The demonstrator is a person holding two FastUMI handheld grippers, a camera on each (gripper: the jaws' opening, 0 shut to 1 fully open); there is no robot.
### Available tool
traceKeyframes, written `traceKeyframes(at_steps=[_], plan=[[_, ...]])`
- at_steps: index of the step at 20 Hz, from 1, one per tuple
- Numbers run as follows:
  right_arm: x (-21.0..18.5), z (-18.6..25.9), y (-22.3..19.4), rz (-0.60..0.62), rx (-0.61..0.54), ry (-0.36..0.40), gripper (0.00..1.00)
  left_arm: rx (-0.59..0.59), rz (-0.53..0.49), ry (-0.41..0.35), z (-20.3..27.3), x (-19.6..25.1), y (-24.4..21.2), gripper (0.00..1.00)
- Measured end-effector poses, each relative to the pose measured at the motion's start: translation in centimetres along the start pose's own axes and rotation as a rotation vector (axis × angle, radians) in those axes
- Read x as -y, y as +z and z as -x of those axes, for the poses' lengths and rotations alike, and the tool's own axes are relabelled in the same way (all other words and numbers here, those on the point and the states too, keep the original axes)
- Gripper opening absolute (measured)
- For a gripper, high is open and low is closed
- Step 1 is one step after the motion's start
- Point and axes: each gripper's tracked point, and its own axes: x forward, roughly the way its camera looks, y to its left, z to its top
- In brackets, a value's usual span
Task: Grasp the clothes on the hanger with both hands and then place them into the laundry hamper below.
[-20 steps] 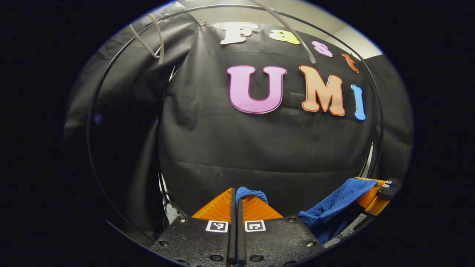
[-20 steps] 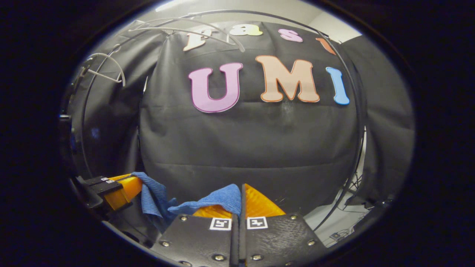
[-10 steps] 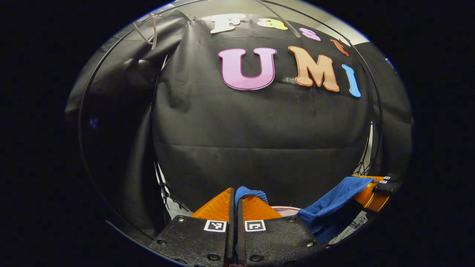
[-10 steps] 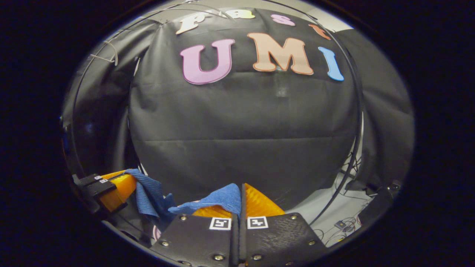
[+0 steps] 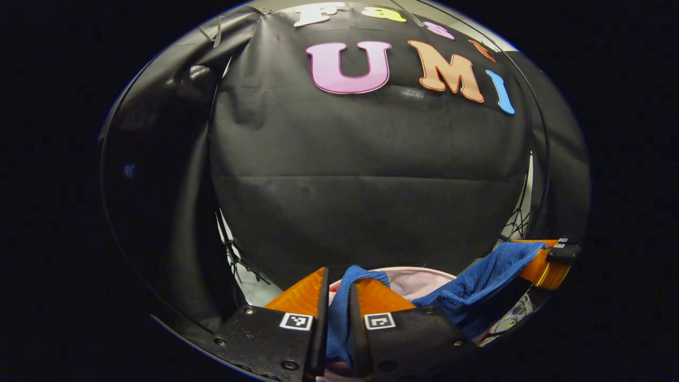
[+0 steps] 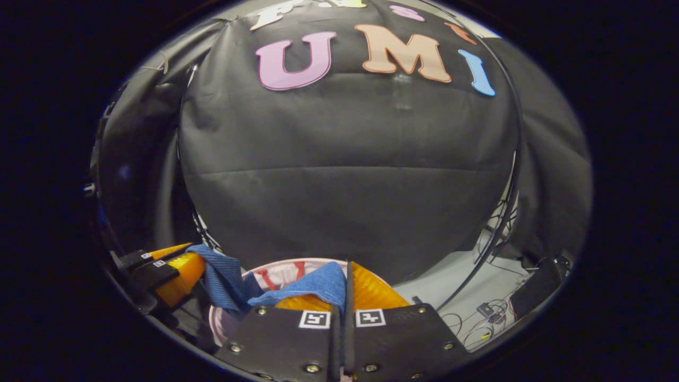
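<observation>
Left gripper view shows the left gripper [image 5: 337,297] with its jaws a little apart, a fold of the blue garment [image 5: 339,307] running down between them, though whether both sides press on it cannot be told. Across the scene the right gripper [image 5: 546,265] carries the garment's other end, so the cloth sags in a loose span between the two. Right gripper view has the right gripper [image 6: 342,297] closed narrow on a flap of the same cloth [image 6: 318,284], and the left gripper [image 6: 170,273] appears at the far left with cloth draped from it. Just below, the pale rim of the laundry hamper [image 6: 281,262] curves under the hanging fabric, red trim visible inside. The ribbed cloth looks light, soft and limp; it should fold and bunch rather than resist, and a pinch near each top corner seems the sound hold. Behind hangs the booth's black wall [image 6: 345,159], framed by thin black poles [image 5: 538,175]. Loose cables [image 6: 488,310] lie on the pale floor [image 6: 456,281] to the right, well apart from the hamper. Nothing visibly stands between cloth and hamper opening.
</observation>
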Motion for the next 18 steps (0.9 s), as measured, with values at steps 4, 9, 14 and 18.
traceKeyframes(at_steps=[4,9,14,18], plan=[[0.1,-0.6,-3.0,0.016,-0.123,-0.023,0.16,-0.175,0.005,-0.040,0.2,0.4,-4.3,0.66],[-0.8,0.8,-2.9,0.054,-0.136,-0.009,0.45,-0.232,0.065,-0.018,1.0,-0.5,-5.3,0.93],[-1.3,3.2,0.9,0.046,-0.069,-0.028,0.98,-0.175,0.024,0.002,3.2,-1.4,-0.7,0.97],[-2.4,6.2,5.4,0.025,0.012,-0.010,0.98,-0.109,-0.005,0.006,6.6,-1.0,3.4,0.97]])
